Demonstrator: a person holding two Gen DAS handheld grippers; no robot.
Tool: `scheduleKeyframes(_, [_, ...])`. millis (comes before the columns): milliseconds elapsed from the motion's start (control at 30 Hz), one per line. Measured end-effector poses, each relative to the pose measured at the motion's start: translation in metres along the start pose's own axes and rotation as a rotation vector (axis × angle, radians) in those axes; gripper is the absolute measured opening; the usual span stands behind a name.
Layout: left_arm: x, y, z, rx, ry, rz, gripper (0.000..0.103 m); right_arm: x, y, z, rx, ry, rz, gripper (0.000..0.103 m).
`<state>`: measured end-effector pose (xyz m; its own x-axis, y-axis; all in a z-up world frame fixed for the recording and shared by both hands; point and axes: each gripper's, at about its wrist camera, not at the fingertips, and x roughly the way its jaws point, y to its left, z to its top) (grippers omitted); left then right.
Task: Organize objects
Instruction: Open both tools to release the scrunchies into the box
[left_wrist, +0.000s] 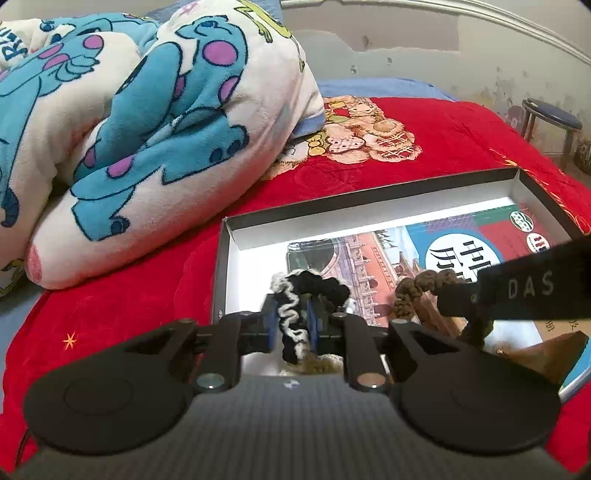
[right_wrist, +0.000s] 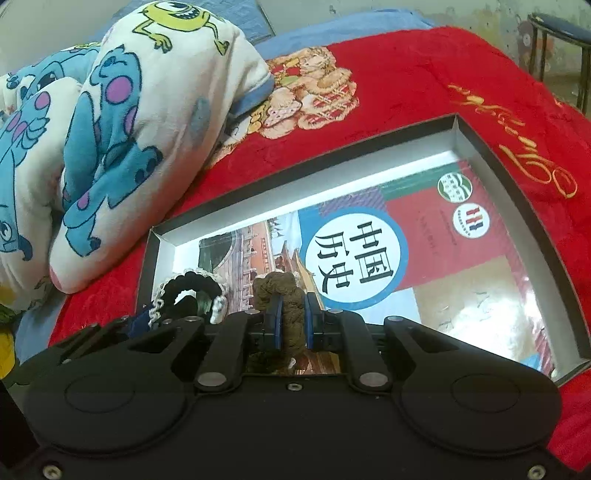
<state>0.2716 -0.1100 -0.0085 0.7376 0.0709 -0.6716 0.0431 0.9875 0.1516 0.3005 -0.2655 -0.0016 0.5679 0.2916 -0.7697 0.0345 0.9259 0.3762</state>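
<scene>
My left gripper (left_wrist: 293, 325) is shut on a black-and-white scrunchie (left_wrist: 295, 321) at the near left corner of a shallow box (left_wrist: 369, 195) on the bed. My right gripper (right_wrist: 293, 317) is shut on a brown scrunchie (right_wrist: 291, 306), which also shows in the left wrist view (left_wrist: 413, 295), just to the right of the black-and-white one (right_wrist: 188, 286). A history textbook (right_wrist: 369, 251) lies flat in the box under both scrunchies. The right gripper's black body (left_wrist: 517, 288) enters the left wrist view from the right.
The box (right_wrist: 469, 136) sits on a red blanket (left_wrist: 461, 147). A bunched white-and-blue cartoon blanket (left_wrist: 147, 122) lies to the left, close to the box's far left corner. A stool (left_wrist: 550, 118) stands beyond the bed at the right.
</scene>
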Motion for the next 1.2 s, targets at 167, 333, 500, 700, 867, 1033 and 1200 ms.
scheduleKeyframes(167, [-0.007,0.003,0.004,0.01,-0.04,0.007,0.056,0.002,-0.001,-0.003,0.019,0.005,0.027,0.02])
scheduleKeyframes(333, [-0.024,0.012,0.014,-0.008,-0.092,-0.032,0.085,-0.021,-0.005,0.001,0.042,-0.046,0.087,0.039])
scheduleKeyframes(500, [-0.056,0.014,0.023,0.006,-0.186,-0.046,0.091,-0.06,-0.01,0.006,0.061,-0.125,0.159,0.045])
scheduleKeyframes(700, [-0.103,0.005,0.033,0.042,-0.261,-0.096,0.097,-0.115,-0.006,0.005,0.0,-0.229,0.139,0.051])
scheduleKeyframes(867, [-0.142,0.007,0.024,0.029,-0.312,-0.123,0.103,-0.17,-0.005,0.0,-0.03,-0.3,0.124,0.052])
scheduleKeyframes(1033, [-0.174,0.019,0.005,0.006,-0.323,-0.129,0.103,-0.222,-0.015,-0.017,-0.036,-0.372,0.103,0.056])
scheduleKeyframes(1200, [-0.204,0.022,-0.019,-0.021,-0.321,-0.19,0.103,-0.245,-0.036,-0.048,-0.02,-0.384,0.108,0.056])
